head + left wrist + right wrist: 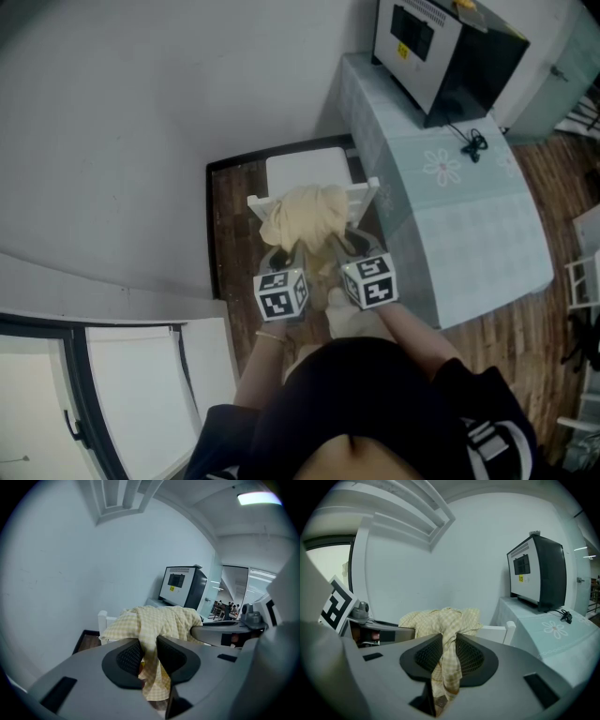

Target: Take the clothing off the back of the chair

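A pale yellow checked garment (302, 217) is bunched over the top rail of a white chair (306, 171). My left gripper (289, 255) is shut on a fold of the garment (157, 627), which hangs down between its black pads (130, 657). Beside it, my right gripper (339, 247) is shut on another fold of the garment (446, 625), pinched between its pads (471, 654). Both grippers hold the cloth from the near side of the chair back (499, 632), side by side.
A table with a pale blue cloth (450, 206) stands right of the chair and carries a black and silver oven (441, 52). A white wall (122, 131) runs along the left. A dark mat (230, 225) lies under the chair on the wood floor.
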Action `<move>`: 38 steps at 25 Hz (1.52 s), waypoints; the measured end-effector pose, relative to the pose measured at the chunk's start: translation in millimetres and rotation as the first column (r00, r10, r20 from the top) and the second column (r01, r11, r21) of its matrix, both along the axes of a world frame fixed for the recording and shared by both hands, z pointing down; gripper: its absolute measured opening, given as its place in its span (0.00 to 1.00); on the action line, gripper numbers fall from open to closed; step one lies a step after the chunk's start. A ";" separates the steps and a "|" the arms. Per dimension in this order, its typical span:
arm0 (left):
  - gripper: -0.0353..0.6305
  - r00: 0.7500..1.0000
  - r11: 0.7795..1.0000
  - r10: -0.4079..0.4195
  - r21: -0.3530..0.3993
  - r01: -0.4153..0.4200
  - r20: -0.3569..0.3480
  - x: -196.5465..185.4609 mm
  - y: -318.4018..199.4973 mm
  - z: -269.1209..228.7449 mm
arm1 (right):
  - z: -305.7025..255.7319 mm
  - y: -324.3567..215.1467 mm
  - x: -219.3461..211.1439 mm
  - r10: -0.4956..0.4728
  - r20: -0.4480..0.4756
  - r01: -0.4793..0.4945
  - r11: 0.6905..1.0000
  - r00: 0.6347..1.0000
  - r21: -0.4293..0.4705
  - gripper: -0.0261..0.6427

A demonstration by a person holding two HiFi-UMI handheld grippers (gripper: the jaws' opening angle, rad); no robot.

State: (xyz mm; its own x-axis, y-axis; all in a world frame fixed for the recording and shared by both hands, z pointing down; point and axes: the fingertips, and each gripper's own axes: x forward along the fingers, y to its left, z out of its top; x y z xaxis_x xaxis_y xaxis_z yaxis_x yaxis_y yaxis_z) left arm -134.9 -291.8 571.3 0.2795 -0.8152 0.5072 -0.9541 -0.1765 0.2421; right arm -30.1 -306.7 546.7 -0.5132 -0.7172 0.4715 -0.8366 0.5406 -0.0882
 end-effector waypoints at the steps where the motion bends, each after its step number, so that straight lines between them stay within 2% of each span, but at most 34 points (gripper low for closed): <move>1: 0.18 1.000 1.000 -0.001 0.001 0.001 0.000 0.0 2.5 -0.6 | -0.7 2.5 -0.1 -0.001 0.001 0.001 1.000 1.000 0.002 0.19; 38: 0.18 0.999 0.999 -0.032 0.011 0.032 -0.021 -4.9 117.4 -10.7 | -12.2 117.1 -6.2 -0.005 0.018 0.005 1.000 1.000 0.024 0.19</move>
